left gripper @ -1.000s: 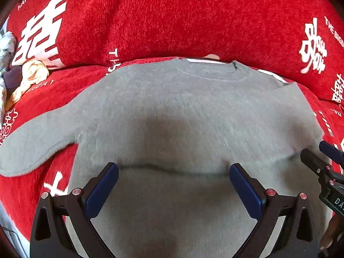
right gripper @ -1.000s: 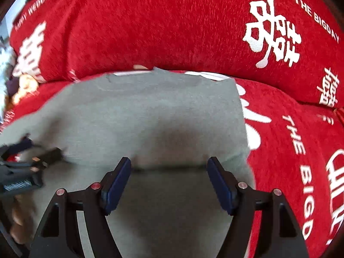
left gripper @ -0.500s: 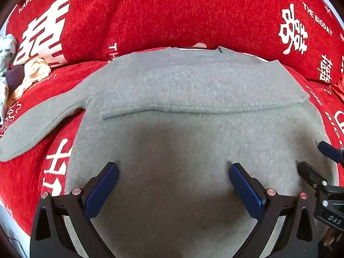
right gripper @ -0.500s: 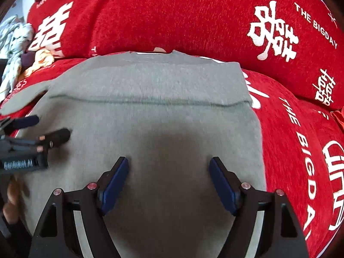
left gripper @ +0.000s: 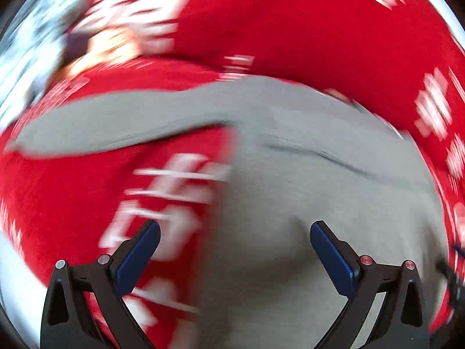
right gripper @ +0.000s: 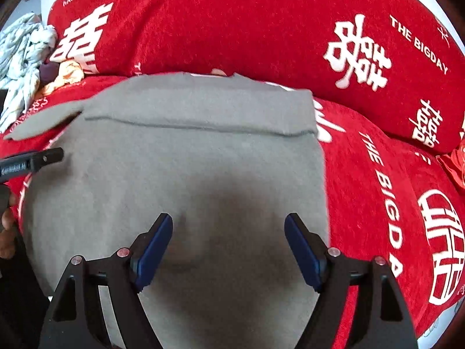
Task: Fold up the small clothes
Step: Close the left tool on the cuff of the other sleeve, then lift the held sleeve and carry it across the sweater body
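Right wrist view showed the right gripper [right gripper: 228, 247] nearest, its two blue pads spread wide with nothing between them, hovering above one grey sweater [right gripper: 180, 180]. That sweater lay flat on a red cover [right gripper: 375, 192] printed with white characters, with one fold line [right gripper: 186, 125] across its upper part and one sleeve [right gripper: 43, 122] stretched out to the left. At the left edge sat the left gripper [right gripper: 46, 157], held by a hand [right gripper: 7, 226]. Farther back stood one red cushion [right gripper: 232, 20] and a heap of crumpled clothes [right gripper: 26, 55]. Left wrist view was blurred; the left gripper's [left gripper: 234, 250] jaws stood wide apart and empty over the sweater's [left gripper: 314, 197] left edge.
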